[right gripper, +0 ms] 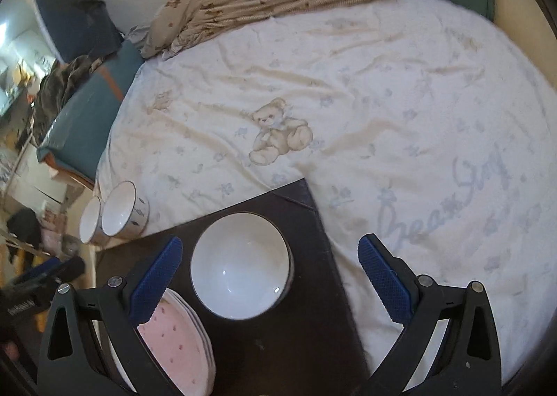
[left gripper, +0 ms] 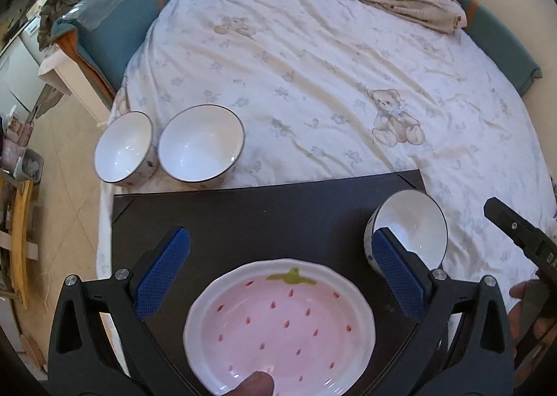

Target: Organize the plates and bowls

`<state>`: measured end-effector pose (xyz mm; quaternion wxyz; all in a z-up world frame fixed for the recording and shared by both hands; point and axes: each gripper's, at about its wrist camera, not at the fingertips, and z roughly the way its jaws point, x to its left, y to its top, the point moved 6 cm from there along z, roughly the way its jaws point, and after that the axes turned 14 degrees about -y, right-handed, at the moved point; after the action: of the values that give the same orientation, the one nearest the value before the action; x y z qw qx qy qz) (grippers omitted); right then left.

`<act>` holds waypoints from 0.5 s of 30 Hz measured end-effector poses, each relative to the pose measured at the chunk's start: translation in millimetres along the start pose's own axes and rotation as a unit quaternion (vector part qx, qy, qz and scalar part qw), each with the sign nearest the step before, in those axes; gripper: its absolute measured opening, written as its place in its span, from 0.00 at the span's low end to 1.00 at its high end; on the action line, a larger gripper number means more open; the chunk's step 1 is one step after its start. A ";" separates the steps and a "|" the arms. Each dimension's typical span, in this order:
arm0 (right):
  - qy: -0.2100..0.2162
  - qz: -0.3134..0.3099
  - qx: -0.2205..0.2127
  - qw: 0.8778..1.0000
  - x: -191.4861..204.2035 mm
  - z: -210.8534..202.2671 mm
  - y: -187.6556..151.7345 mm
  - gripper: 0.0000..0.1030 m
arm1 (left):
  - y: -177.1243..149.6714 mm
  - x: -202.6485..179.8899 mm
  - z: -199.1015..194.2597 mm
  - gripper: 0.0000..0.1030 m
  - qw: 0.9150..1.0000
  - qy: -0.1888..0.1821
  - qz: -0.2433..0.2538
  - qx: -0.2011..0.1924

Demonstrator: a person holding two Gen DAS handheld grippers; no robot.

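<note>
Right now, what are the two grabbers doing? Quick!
Left gripper: open, holding nothing, above the pink plate.
Right gripper: open, holding nothing, with the bowl between its fingers.

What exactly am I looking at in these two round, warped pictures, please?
No robot here: a person holds a two-finger gripper in each hand, each carrying a fisheye camera looking along its blue-padded fingers. One view is from the left gripper, open above the pink strawberry-patterned plate; the other from the right gripper, open above a white dark-rimmed bowl. Plate and bowl rest on a dark board on a teddy-bear bedsheet. Two more white bowls sit on the sheet. Nothing is gripped.
</note>
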<state>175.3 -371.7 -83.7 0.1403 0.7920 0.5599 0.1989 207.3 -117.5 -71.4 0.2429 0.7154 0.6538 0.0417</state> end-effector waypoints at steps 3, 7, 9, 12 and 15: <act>0.008 0.007 0.010 1.000 -1.6 10.1 7.5 1.00 | 6.8 -3.9 15.0 1.00 1.000 0.007 -0.009 0.010; 0.021 0.024 0.032 0.999 -8.2 24.2 14.5 0.99 | 15.5 -10.3 33.5 1.00 1.000 0.006 -0.011 0.025; 0.015 0.036 0.039 0.998 -16.5 31.3 18.9 0.99 | 20.2 -12.6 43.0 1.00 0.999 0.003 -0.018 0.032; 0.014 0.071 0.067 0.995 -30.4 43.5 18.7 0.91 | 24.8 -18.5 53.4 1.00 0.999 -0.005 -0.023 0.034; 0.032 0.106 0.112 0.988 -36.4 59.1 12.0 0.79 | 24.2 -27.9 68.3 0.99 0.998 -0.016 -0.022 0.053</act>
<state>202.5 -410.0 -136.2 0.0109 0.8506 0.4960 0.1742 251.3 -164.9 -114.5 0.2154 0.7134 0.6668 -0.0098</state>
